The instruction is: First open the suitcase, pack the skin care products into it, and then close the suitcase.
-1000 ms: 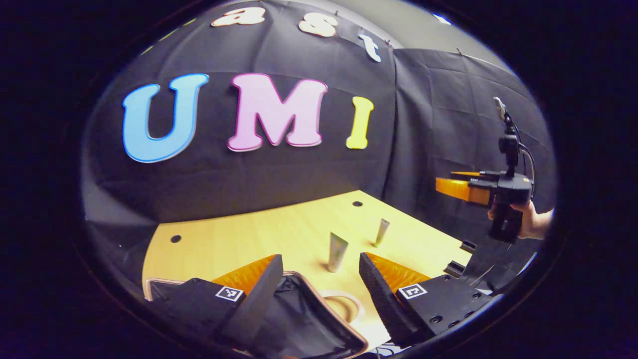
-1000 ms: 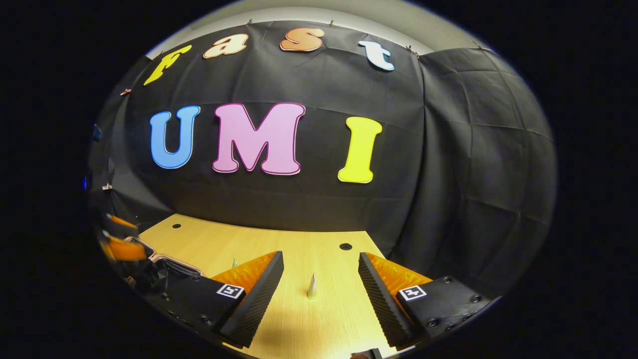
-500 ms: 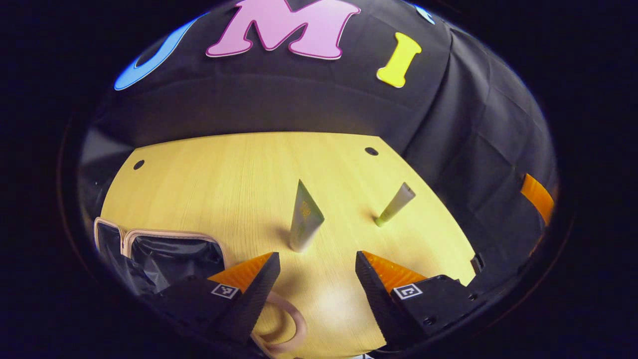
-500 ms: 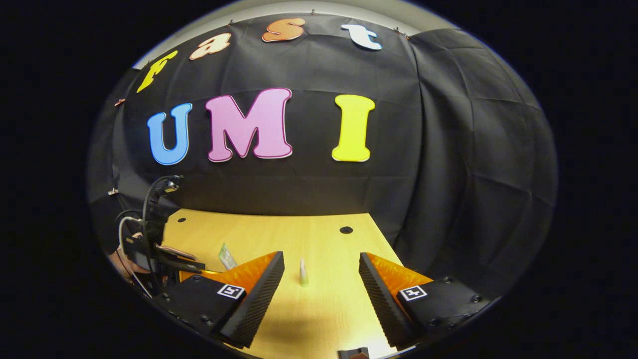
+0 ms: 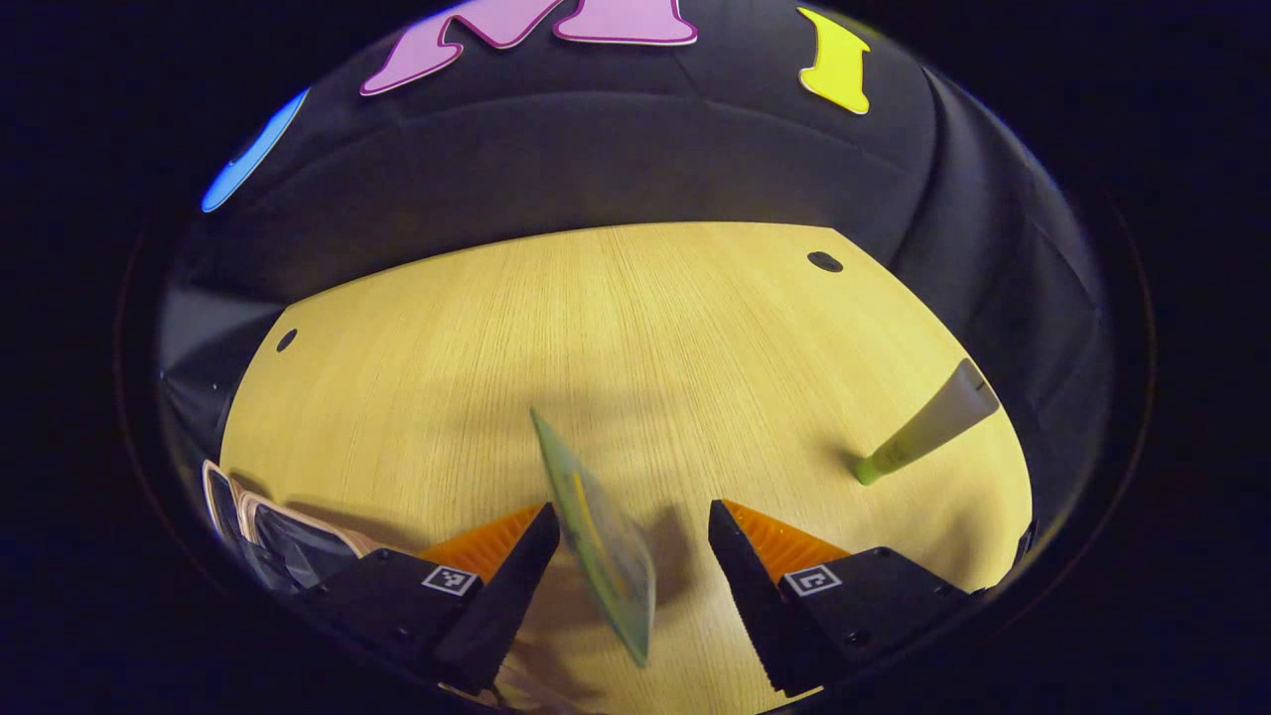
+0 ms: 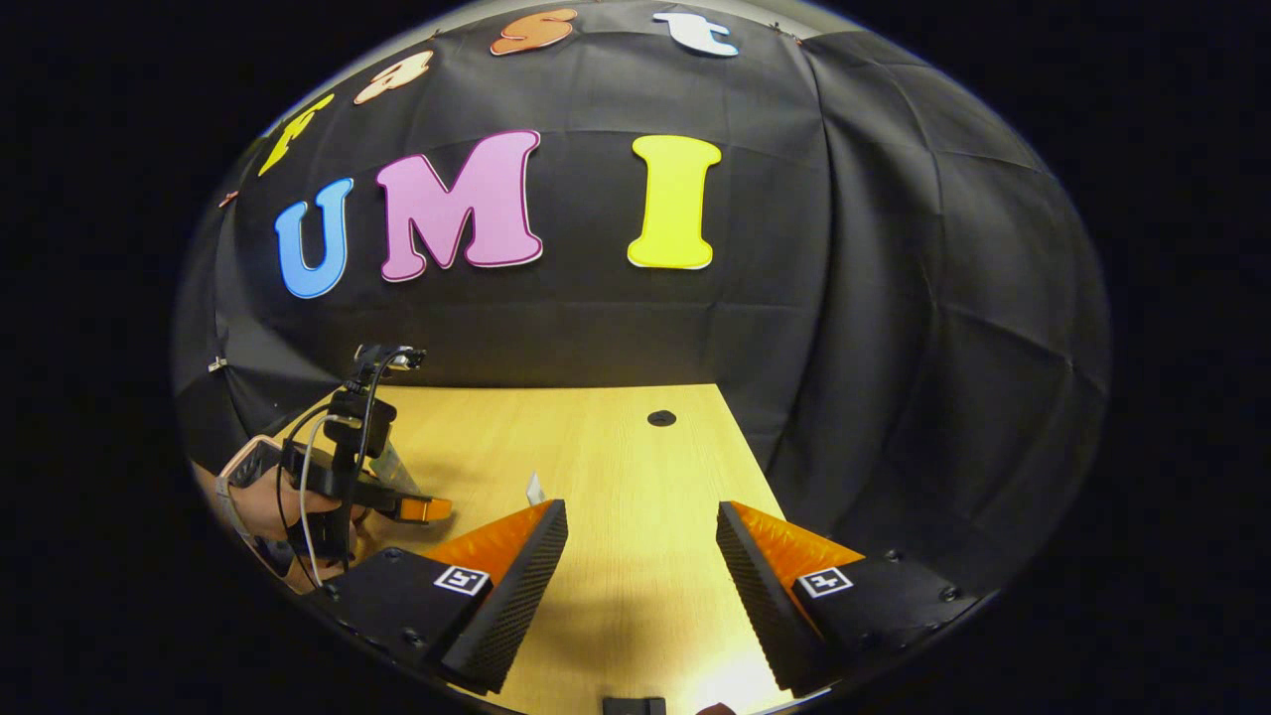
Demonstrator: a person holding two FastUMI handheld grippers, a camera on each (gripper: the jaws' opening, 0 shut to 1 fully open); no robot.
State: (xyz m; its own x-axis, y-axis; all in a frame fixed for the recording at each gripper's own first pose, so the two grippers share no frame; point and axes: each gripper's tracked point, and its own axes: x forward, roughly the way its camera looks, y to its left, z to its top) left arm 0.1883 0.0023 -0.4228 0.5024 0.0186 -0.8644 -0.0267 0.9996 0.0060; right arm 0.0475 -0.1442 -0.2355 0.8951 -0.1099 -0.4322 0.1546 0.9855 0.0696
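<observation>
Left gripper (image 5: 631, 541) has closed in on the green tube (image 5: 596, 541), now between its spread fingers; right gripper (image 6: 640, 556) also spread, idle.

Dim booth, warm glare on table (image 6: 635, 616) nr cam, tube (image 5: 601, 541) motion-blurred, edges fisheye-warped.

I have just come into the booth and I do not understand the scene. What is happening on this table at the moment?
A person is packing skin care products into a suitcase with two hand-held grippers. The left gripper is open around a standing green tube, which sits between its fingers but is not yet gripped. A second, slimmer tube stands farther right on the wooden table. The suitcase lies open at the table's left edge. The right gripper is open and holds nothing.
</observation>
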